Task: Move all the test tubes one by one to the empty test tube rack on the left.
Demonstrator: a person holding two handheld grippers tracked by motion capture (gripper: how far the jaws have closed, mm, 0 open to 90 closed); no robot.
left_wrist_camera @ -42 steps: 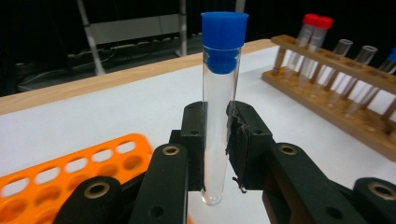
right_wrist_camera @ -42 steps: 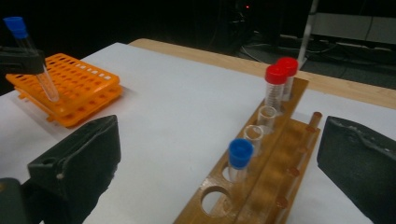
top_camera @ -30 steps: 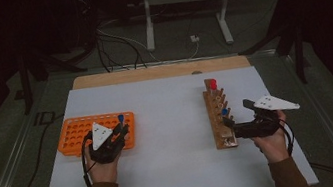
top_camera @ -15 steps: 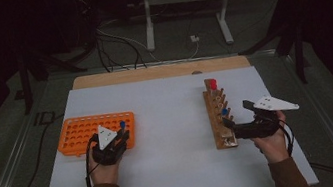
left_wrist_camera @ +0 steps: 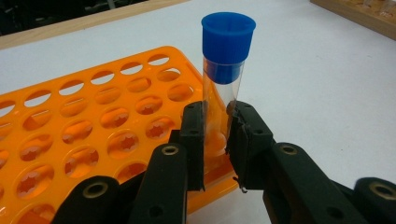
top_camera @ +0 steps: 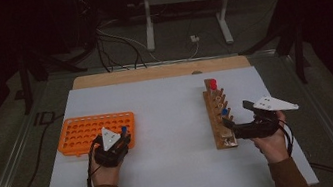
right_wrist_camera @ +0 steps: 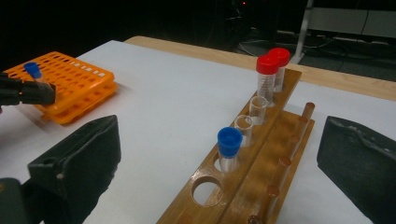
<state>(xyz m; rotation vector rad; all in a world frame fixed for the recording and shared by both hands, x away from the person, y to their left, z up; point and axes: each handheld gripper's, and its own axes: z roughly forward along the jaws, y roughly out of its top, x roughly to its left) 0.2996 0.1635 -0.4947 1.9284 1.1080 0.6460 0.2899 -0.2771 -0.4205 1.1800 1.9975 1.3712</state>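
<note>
Starting at the left, the orange rack (top_camera: 95, 132) lies flat on the white bench (top_camera: 177, 173), in the same place as a second ago. The left tool (top_camera: 123, 139) is clenched on a clear tube with a blue cap (left_wrist_camera: 225, 70), and its two black pads press on the glass from both sides. The tube stands almost straight up at the rack's near right corner, its bottom end down at the rack's edge and the blue cap well above the holes. A second ago this tool sat a bit farther back over the rack; now it has come a little nearer to the person and toward that corner. Over on the right, the wooden stand (top_camera: 218, 115) has not moved. It holds two red-capped tubes (right_wrist_camera: 273, 70), two open tubes and one blue-capped tube (right_wrist_camera: 229, 147). The right tool (top_camera: 228, 127) is spread wide apart with nothing in it, close by the stand's near end, just like before.
</note>
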